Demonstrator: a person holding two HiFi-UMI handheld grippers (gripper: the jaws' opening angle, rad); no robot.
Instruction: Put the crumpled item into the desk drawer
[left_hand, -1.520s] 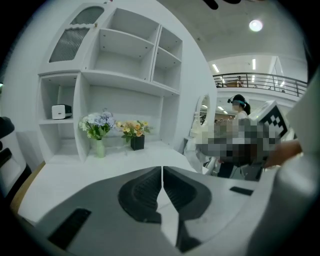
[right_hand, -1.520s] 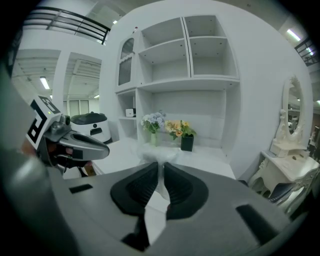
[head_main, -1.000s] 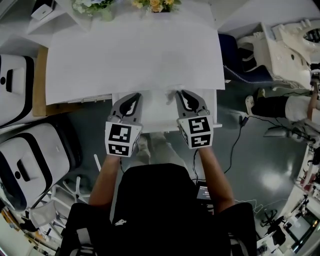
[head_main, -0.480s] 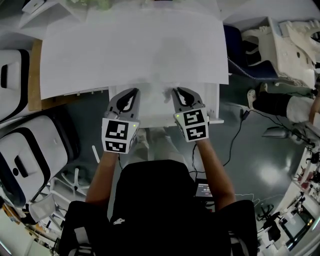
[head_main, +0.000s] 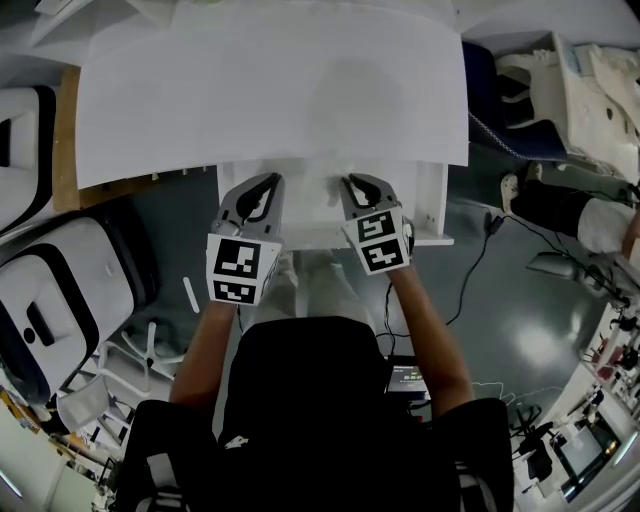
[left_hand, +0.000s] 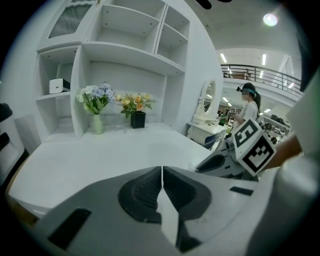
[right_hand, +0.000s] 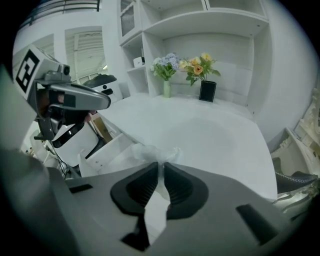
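Observation:
The crumpled item (right_hand: 150, 152), a wad of thin white material, sticks out in front of my right gripper (right_hand: 161, 167), whose jaws are shut on it. In the head view the right gripper (head_main: 352, 186) hangs over the open white desk drawer (head_main: 428, 205), just below the desk's front edge. Seen from the right gripper view, the drawer (right_hand: 111, 150) lies below and left of the wad. My left gripper (head_main: 266, 186) is also over the drawer, at its left side. Its jaws (left_hand: 162, 169) are pressed together with nothing between them.
The white desk top (head_main: 270, 90) is bare in front; two flower vases (left_hand: 98, 107) and a black pot (left_hand: 138, 120) stand at its back under white shelves. White machines (head_main: 60, 300) sit on the floor at left, and a cable (head_main: 470, 285) and a person's leg (head_main: 565, 210) at right.
The head view has shifted, so the desk sits lower in frame. My right gripper has moved a little left and farther over the drawer, still holding the wad. The left gripper has barely moved.

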